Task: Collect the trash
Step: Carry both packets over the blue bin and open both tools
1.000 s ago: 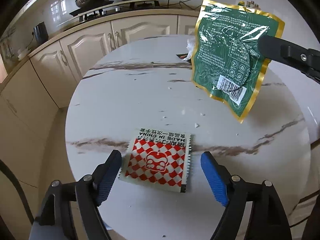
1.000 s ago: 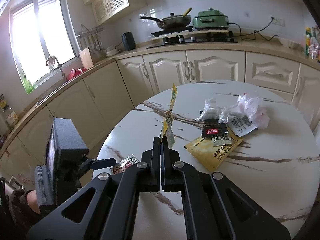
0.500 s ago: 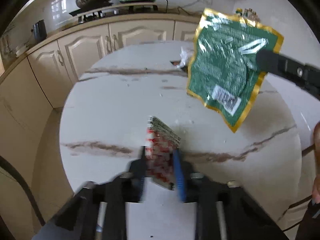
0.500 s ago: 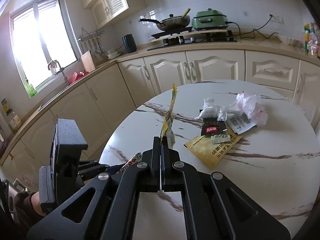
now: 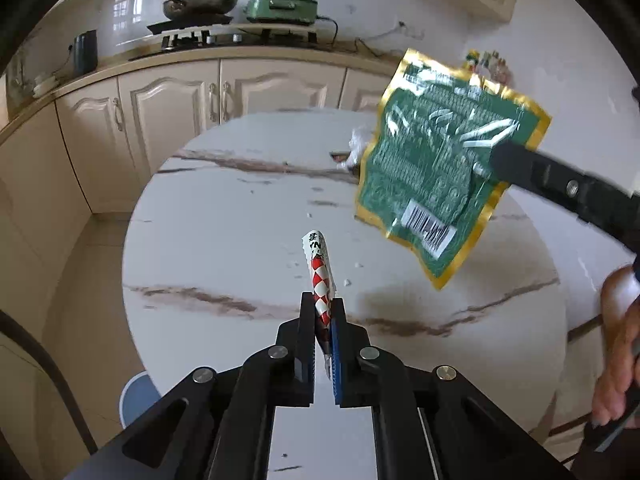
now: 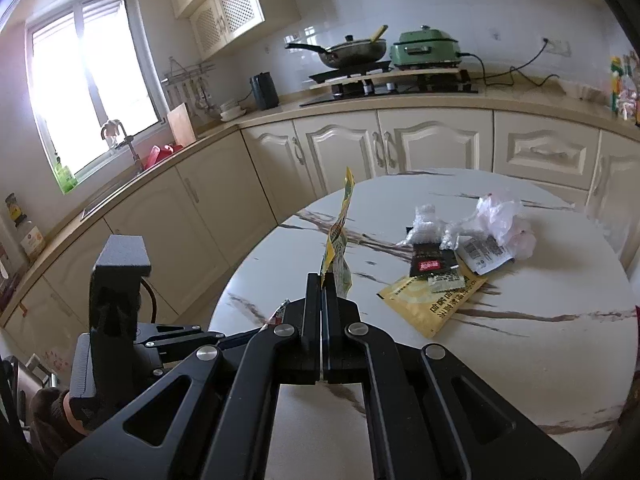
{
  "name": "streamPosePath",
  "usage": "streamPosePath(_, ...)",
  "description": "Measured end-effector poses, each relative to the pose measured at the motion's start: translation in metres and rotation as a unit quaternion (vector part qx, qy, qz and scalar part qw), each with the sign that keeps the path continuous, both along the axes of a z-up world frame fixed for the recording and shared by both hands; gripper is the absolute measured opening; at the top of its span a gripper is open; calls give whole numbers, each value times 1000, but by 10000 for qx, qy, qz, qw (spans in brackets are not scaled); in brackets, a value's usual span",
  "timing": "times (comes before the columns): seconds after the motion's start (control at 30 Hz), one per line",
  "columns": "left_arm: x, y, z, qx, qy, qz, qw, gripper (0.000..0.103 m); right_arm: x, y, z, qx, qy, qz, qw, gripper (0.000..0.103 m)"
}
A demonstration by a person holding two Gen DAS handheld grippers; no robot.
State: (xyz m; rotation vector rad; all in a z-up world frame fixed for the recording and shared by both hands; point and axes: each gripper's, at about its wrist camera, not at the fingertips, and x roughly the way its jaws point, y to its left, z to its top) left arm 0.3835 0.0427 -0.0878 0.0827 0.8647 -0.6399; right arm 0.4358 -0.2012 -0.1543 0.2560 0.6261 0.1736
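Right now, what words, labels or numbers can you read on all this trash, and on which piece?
Nothing reads clearly.
Red-checked packet: folded, print unreadable.
Green wrapper: barcode, text blurred.
Yellow packet: upside-down characters, too small.
Black sachet: red label, illegible.

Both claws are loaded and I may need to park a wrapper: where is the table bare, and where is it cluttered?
The marble table is bare along its near edge, below the yellow packet, and on its left half toward the cabinets. The cluster of yellow packet, black sachet and crumpled plastic crowds the far right.
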Motion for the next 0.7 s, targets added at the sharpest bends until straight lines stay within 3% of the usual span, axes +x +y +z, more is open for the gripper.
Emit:
streamPosePath(0.27,-9,61,23,-203,-218,522,9982,2,3,40,18,-108,-145,388,9991,1)
streamPosePath(0.37,-10,104,27,-232,-292,918,9951,2,7,69,22,-155,-175,679,9974,1)
streamPosePath(0.5,-11,165,18,-244,-234,1423,9892,2,19,124,17,-185,-114,1207,9924,1)
streamPosePath(0.7,-10,253,-20,-200,126,2149,9764,2,38,217,-14,-312,158,1985,9795,1)
